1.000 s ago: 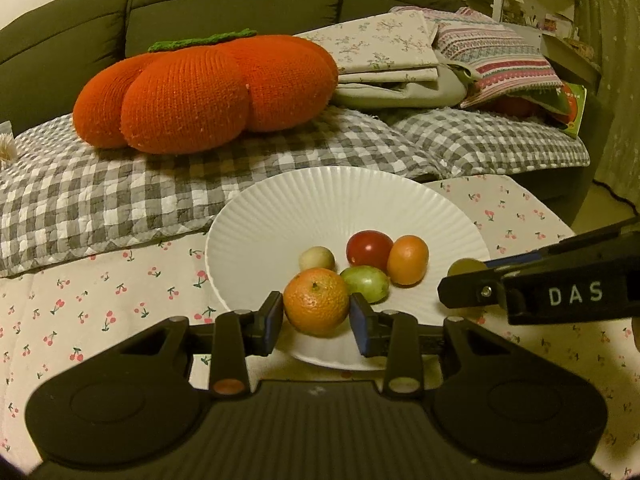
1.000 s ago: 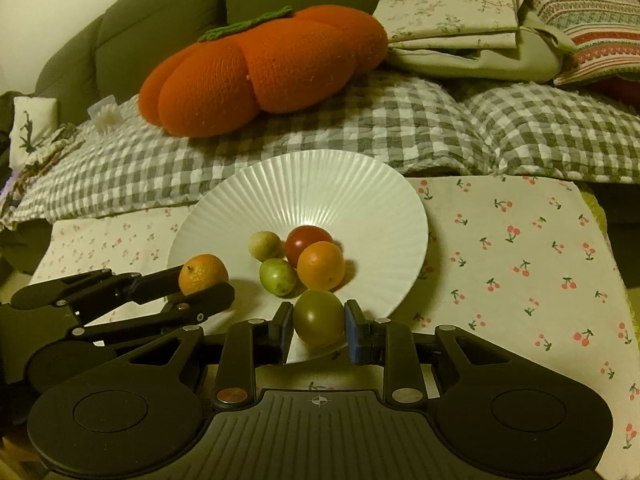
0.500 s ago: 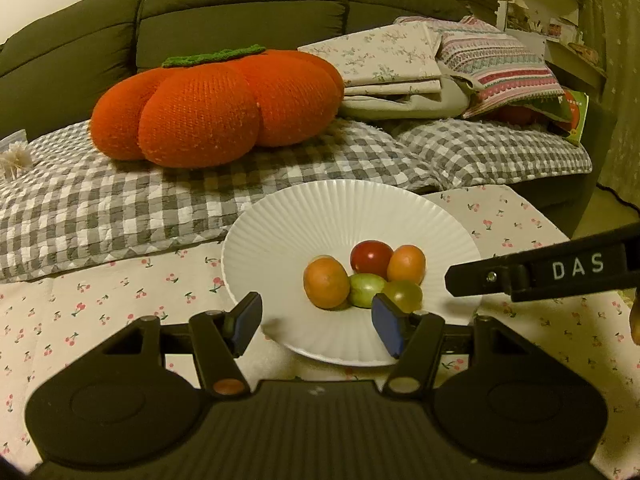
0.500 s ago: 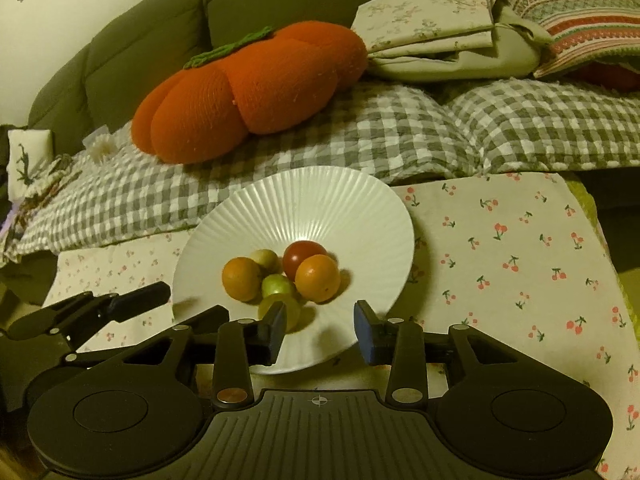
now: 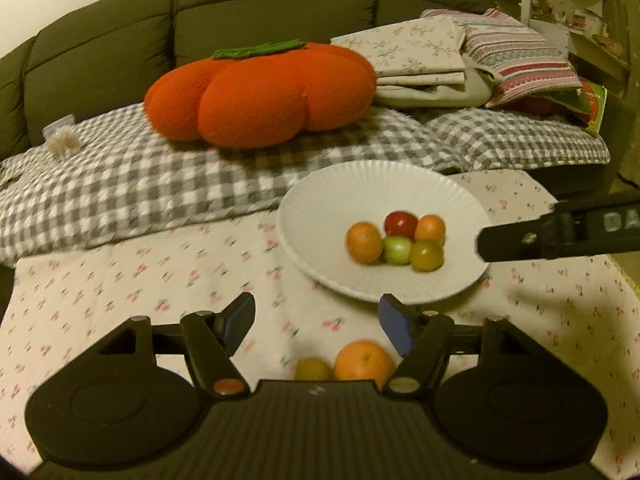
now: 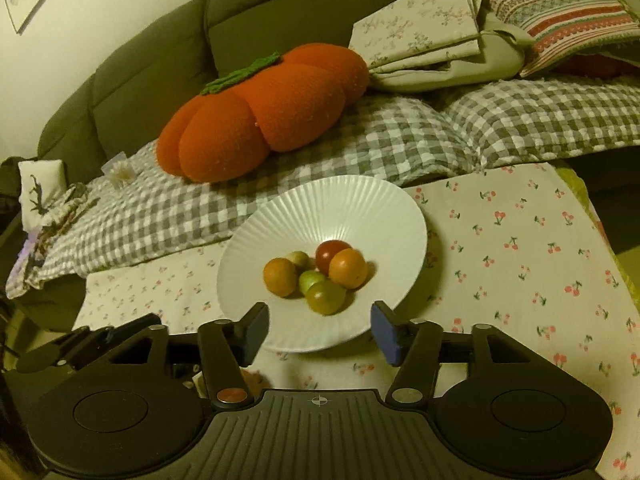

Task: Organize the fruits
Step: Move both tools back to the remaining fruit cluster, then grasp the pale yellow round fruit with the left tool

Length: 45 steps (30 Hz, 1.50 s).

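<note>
A white ribbed plate [image 5: 360, 184] [image 6: 340, 208] on the cherry-print cloth holds several small fruits. Among them are an orange [image 5: 363, 242] [image 6: 280, 277], a red tomato [image 5: 401, 224] [image 6: 332, 252] and an olive-green tomato [image 5: 427, 255] [image 6: 326, 297]. My left gripper [image 5: 317, 322] hangs short of the plate's near-left rim, its jaws opening with nothing pressed between them. Under it, a second orange [image 5: 362, 362] and a small greenish fruit [image 5: 312, 368] lie on the cloth. My right gripper [image 6: 320, 330] is at the plate's near rim, jaws opening and empty.
Behind the plate lie grey checked cushions [image 5: 160, 184], an orange pumpkin-shaped pillow [image 5: 260, 92] [image 6: 260, 120], folded linen [image 6: 432, 40] and a dark green sofa back [image 5: 100, 48]. A finger of the right gripper [image 5: 520, 240] reaches in over the plate's right rim.
Both grippers let go of their fruit: the left's orange and the right's olive-green tomato now rest on the plate. Both opened and drew back; the left view swung leftward.
</note>
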### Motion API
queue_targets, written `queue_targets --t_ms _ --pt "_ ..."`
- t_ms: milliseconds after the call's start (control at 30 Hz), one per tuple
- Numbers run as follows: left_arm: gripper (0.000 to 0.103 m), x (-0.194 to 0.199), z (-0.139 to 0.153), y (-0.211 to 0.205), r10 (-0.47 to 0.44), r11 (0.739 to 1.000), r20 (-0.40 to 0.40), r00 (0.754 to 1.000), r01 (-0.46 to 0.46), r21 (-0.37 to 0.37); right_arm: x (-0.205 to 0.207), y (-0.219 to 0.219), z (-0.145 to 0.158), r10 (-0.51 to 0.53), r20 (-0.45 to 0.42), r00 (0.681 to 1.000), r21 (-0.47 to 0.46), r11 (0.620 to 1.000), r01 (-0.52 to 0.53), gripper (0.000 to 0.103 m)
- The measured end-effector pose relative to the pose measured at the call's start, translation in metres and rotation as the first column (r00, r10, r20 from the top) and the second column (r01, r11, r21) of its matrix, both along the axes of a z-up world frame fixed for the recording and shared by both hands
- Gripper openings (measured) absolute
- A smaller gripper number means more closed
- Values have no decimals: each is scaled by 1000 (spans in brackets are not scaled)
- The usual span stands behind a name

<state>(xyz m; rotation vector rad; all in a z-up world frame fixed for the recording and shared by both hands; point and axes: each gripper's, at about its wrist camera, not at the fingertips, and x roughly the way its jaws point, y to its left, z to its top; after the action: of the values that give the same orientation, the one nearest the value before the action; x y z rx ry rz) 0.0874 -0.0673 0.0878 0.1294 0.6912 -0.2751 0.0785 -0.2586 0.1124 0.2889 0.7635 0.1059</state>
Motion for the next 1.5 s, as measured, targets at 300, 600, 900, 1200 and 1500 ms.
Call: queue_targets --t_ms 300,600,900,1200,1500 --pt "70 -23 9 46 80 992 -58 995 -85 -94 -29 13 14 42 25 999 -12 999 -42 77" --pt "70 -51 -10 46 40 989 -146 988 -60 -134 -32 23 11 59 -6 998 2 998 -59 81" --pt "69 -59 -36 19 -18 995 -149 989 3 -104 -35 41 4 133 -43 990 24 991 -132 84" --pt "49 -55 -51 7 -35 994 -148 988 19 -107 -32 46 -6 136 -78 988 21 991 -134 84" --pt "24 -54 -52 10 -32 989 -175 984 5 -151 -29 45 -11 123 -87 989 11 992 -123 84"
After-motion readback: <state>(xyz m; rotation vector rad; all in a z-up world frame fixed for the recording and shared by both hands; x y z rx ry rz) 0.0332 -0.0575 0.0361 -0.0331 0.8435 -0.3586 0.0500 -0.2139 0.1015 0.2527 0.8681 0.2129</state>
